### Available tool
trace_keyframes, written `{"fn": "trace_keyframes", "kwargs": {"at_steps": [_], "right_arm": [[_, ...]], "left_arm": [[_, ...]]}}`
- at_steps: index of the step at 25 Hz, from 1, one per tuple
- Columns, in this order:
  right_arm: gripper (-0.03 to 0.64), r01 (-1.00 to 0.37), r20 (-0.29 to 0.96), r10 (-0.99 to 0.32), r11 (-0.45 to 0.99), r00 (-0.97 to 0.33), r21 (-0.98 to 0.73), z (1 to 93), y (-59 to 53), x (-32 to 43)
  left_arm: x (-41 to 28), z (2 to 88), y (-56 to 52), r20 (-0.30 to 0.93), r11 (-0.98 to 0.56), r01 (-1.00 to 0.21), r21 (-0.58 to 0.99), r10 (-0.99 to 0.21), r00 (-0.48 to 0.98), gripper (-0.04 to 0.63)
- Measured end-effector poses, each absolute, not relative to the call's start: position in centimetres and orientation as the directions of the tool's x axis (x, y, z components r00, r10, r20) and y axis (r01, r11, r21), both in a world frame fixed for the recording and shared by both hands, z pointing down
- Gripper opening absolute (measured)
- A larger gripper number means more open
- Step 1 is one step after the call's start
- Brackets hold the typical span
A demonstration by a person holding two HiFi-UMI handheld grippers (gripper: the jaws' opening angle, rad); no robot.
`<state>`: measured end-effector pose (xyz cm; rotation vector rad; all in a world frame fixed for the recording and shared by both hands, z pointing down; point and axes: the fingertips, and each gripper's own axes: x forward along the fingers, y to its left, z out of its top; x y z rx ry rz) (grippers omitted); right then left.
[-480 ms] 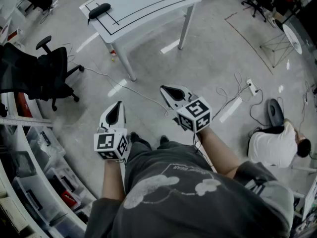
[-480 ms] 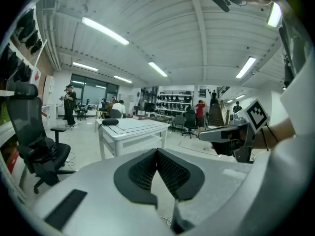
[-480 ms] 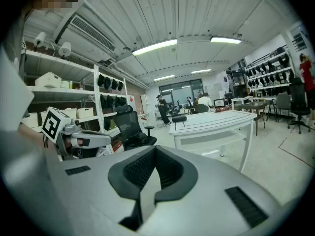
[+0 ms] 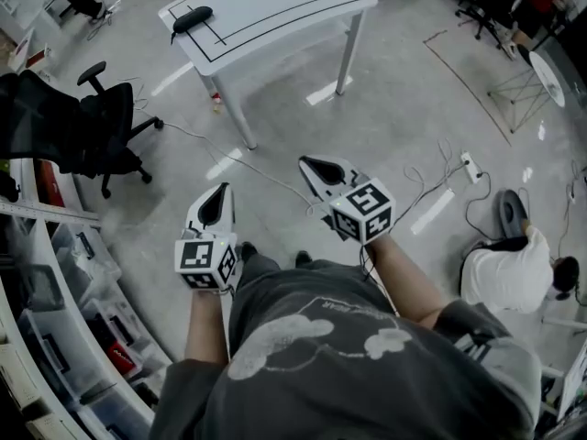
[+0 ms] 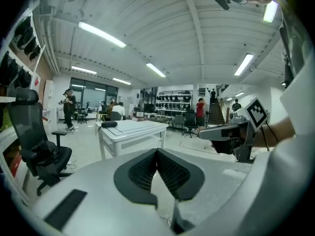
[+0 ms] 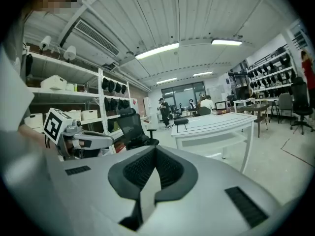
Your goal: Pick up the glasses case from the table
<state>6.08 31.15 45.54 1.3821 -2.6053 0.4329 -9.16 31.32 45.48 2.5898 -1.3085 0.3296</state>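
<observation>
A black glasses case [image 4: 192, 18] lies near the far left corner of a white table [image 4: 275, 12] marked with black lines. The same case [image 5: 109, 124] shows small in the left gripper view, and the case [image 6: 181, 122] sits on the table's left end in the right gripper view. Both grippers hang well short of the table, held out in front of the person. My left gripper [image 4: 220, 194] is shut and empty, jaws meeting at the tip. My right gripper [image 4: 305, 166] is shut too, with nothing between its jaws.
A black office chair [image 4: 87, 126] stands left of the table. Shelving with bins [image 4: 55, 282] runs along the left. A cable and power strip [image 4: 468, 165] lie on the floor to the right, near a crouching person in white [image 4: 509, 278].
The view has shifted slightly, so the table and case sit a little farther right and nearer the top edge. Both grippers hold nearly the same place and stay shut.
</observation>
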Motion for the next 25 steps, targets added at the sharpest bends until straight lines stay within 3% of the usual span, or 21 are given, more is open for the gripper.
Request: {"fn": "trace_keyframes", "kwargs": {"at_steps": [12,25], "right_arm": [[0.000,-0.854,0.258,-0.818,0.461,-0.514,-0.241,46.4,29.0,9.8],[0.000,-0.848,0.327,-0.783,0.478,-0.529,-0.229,48.7,14.9,8.3]], "left_arm": [[-8.1,46.8,29.1,0.309,-0.565,-0.816,0.124,-0.759,0.573,0.003],[-9.7,49.2,13.5,0.318,-0.550,-0.816,0.180,-0.752,0.577,0.003]]}}
